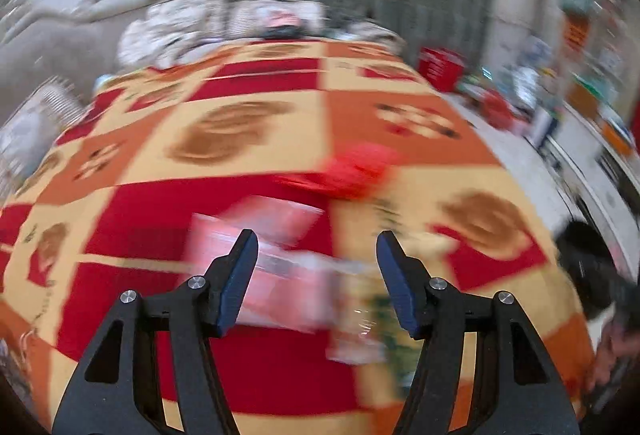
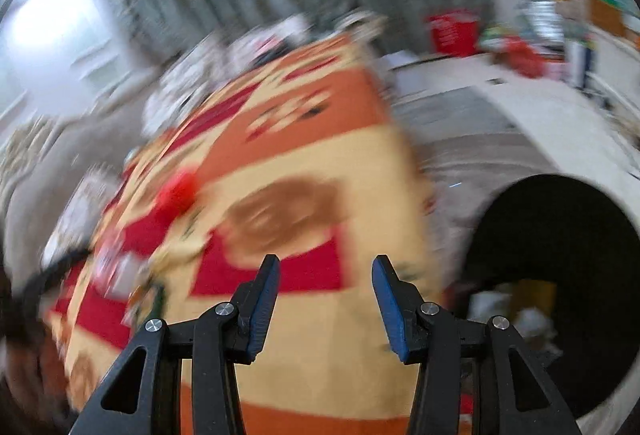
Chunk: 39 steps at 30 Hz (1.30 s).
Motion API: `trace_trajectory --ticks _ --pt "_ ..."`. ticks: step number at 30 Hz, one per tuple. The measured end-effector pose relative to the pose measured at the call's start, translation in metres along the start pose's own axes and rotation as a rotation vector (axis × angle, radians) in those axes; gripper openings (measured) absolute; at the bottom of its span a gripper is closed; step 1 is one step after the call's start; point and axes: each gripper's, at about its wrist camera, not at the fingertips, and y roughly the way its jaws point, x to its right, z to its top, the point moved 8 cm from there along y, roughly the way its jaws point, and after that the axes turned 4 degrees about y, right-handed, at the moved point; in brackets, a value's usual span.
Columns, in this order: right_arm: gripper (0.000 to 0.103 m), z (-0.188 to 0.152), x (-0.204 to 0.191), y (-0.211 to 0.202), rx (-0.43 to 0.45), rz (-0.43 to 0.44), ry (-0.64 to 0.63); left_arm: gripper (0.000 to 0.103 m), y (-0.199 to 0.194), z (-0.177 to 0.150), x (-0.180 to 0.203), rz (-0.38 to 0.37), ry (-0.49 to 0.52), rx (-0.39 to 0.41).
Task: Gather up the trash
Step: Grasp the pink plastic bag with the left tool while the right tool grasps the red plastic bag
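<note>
- The left hand-held gripper (image 1: 316, 247) stands open with nothing between its pads; it hangs over a bed (image 1: 248, 107) covered in a red, orange and cream patterned blanket.
- Just ahead of and under its fingertips lies the trash: a pink wrapper (image 1: 280, 231) spread flat on the blanket, a clear packet with green print (image 1: 368, 319) close below its right-hand finger, and a crumpled red piece (image 1: 360, 171) further ahead, slightly to the right; all are smeared by blur, so I cannot tell what they are made of.
- The right hand-held gripper (image 2: 325, 265) is partly open and holds nothing; bare blanket shows between its fingers.
- To its right, beside and below the bed's edge, a bin with a black liner (image 2: 560, 255) stands open; pale and yellow scraps (image 2: 520, 303) lie inside it.
- From the right view the same trash lies well off to the left of the fingers; the red piece (image 2: 178, 195) is ahead-left, and the wrappers (image 2: 124, 271) are lower left, near the other hand-held gripper, seen only as a dark blur at the frame's edge.
- Judged step: several pieces are in the bin and more remain on the bed; the left hand-held gripper seems set for the next pick.
- The next move calls for lowering the left fingers either side of the pink wrapper, pinching a raised edge since it lies flat, then carrying it right to the bin; thin film may slip or drag the blanket.
</note>
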Motion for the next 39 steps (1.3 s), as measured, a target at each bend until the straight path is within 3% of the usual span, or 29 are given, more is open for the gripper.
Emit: trace_trajectory --ticks 2,4,6,10,11,12,13,16,21,28,30,32,33,36,39 --pt "0.046 -0.013 -0.023 0.012 -0.031 0.042 -0.027 0.063 0.014 0.003 -0.036 0.019 -0.040 -0.027" --pt "0.046 -0.027 -0.039 0.024 -0.068 0.055 -0.060 0.063 0.029 0.000 -0.049 -0.002 -0.056 -0.059" --pt "0.046 -0.034 -0.048 0.032 -0.089 0.050 -0.089 0.063 0.046 -0.006 -0.047 -0.032 -0.056 -0.105" --pt "0.046 -0.042 -0.061 0.037 -0.109 0.056 -0.150 0.062 0.072 -0.030 -0.038 -0.010 -0.016 -0.183" --pt "0.046 -0.042 -0.061 0.036 -0.110 0.058 -0.152 0.062 0.072 -0.034 -0.037 -0.019 -0.024 -0.176" --pt "0.046 -0.043 -0.061 0.036 -0.111 0.063 -0.152 0.052 0.068 -0.035 -0.038 -0.023 -0.038 -0.153" --pt "0.046 -0.044 -0.059 0.036 -0.110 0.064 -0.144 0.030 0.063 -0.035 -0.040 -0.013 -0.050 -0.144" --pt "0.046 -0.043 -0.055 0.036 -0.116 0.071 -0.118 0.018 0.038 -0.031 -0.046 -0.028 -0.103 -0.083" --pt "0.046 -0.038 -0.058 0.035 -0.110 0.076 -0.122 0.018 -0.008 -0.039 -0.072 0.005 -0.231 0.003" --pt "0.046 -0.016 -0.104 0.044 -0.060 0.111 -0.206 0.018 -0.021 -0.091 -0.050 -0.049 -0.224 -0.033" --pt "0.054 -0.006 -0.124 0.056 -0.056 0.122 -0.238 0.018 -0.016 -0.101 -0.042 -0.057 -0.187 -0.036" --pt "0.081 0.007 -0.148 0.073 -0.048 0.119 -0.289 0.018 -0.009 -0.111 -0.037 -0.074 -0.177 -0.057" --pt "0.086 0.016 -0.160 0.083 -0.039 0.119 -0.305 0.018 -0.005 -0.114 -0.034 -0.079 -0.170 -0.079" --pt "0.089 0.036 -0.189 0.117 -0.058 0.136 -0.325 0.018 -0.008 -0.110 -0.030 -0.104 -0.155 -0.052" --pt "0.089 0.058 -0.195 0.164 -0.110 0.091 -0.248 0.018 -0.007 -0.111 -0.030 -0.137 -0.164 -0.049"
